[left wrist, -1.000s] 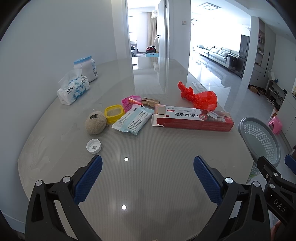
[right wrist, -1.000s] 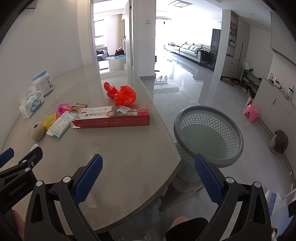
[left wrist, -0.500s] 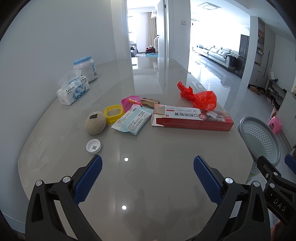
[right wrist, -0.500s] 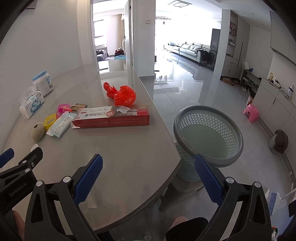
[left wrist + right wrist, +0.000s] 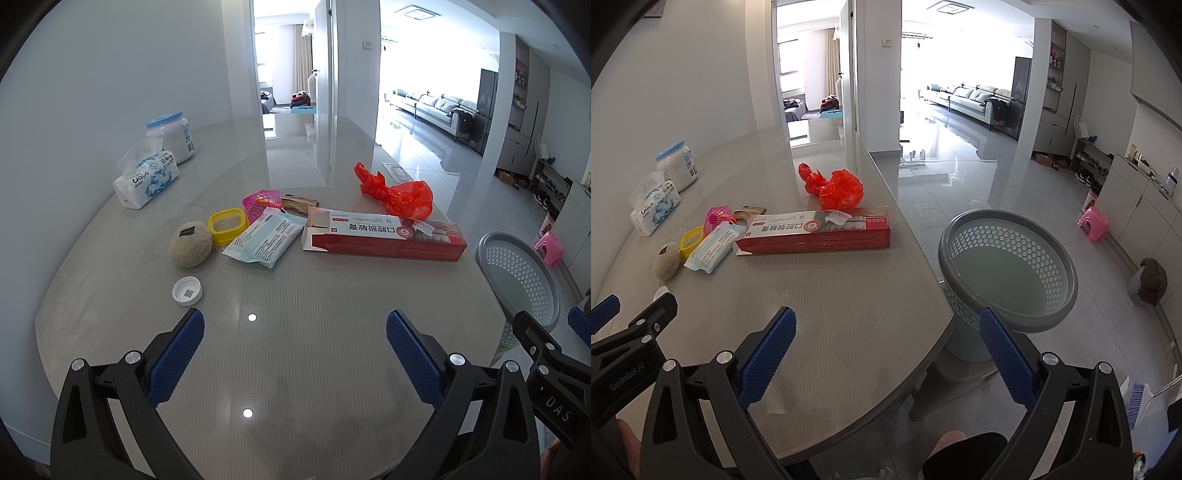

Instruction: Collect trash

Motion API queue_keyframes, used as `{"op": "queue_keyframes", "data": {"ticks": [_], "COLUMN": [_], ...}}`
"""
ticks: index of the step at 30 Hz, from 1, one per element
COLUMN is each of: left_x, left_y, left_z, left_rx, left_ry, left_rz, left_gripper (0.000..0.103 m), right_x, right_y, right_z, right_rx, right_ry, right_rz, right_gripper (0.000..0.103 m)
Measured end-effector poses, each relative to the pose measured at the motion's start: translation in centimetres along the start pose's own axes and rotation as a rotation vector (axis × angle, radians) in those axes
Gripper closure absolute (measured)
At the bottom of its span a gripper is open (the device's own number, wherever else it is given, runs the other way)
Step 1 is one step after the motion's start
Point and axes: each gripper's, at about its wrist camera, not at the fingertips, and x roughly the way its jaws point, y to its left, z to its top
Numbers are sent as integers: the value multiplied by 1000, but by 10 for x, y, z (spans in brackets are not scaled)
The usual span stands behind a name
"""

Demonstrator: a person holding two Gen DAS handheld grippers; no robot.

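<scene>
Grey table [image 5: 295, 369] carries toothpaste box [image 5: 384, 240], red bag [image 5: 402, 197].

**Both grippers spread wide, holding nothing**

The left gripper [image 5: 294, 330] points forward with its blue-padded fingers [image 5: 176, 360] far apart and nothing between them. The right gripper [image 5: 887, 332] has the same pose: fingers [image 5: 1006, 360] spread wide, gap empty. The two sit side by side, each one's black frame showing at the edge of the other's view. A bit of the person's hand [image 5: 628, 441] shows at the lower left of the right wrist view.
</scene>
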Motion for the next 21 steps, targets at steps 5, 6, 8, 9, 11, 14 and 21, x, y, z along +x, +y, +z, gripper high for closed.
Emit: {"op": "queue_keyframes", "data": {"ticks": [5,6,8,9,11,14,21], "left_x": [0,0,0,0,1,0,3], "left_y": [0,0,0,0,0,0,7], "left_z": [0,0,0,0,0,0,-3], "left_rx": [1,1,0,0,1,0,-8], "left_ry": [0,0,0,-1,0,1,10], "left_rz": [0,0,-1,-1,0,-1,10], "left_gripper": [6,6,6,6,6,6,6], "right_x": [-1,-1,0,0,0,0,8], "right_y": [1,1,0,0,0,0,1], "right_z": [1,1,1,1,0,0,-4], "right_rx": [0,-1,0,1,0,1,12], "right_ry": [0,-1,0,0,1,0,33], "right_rz": [1,0,1,1,1,3,77], "right_gripper": [8,8,8,8,8,8,8]}}
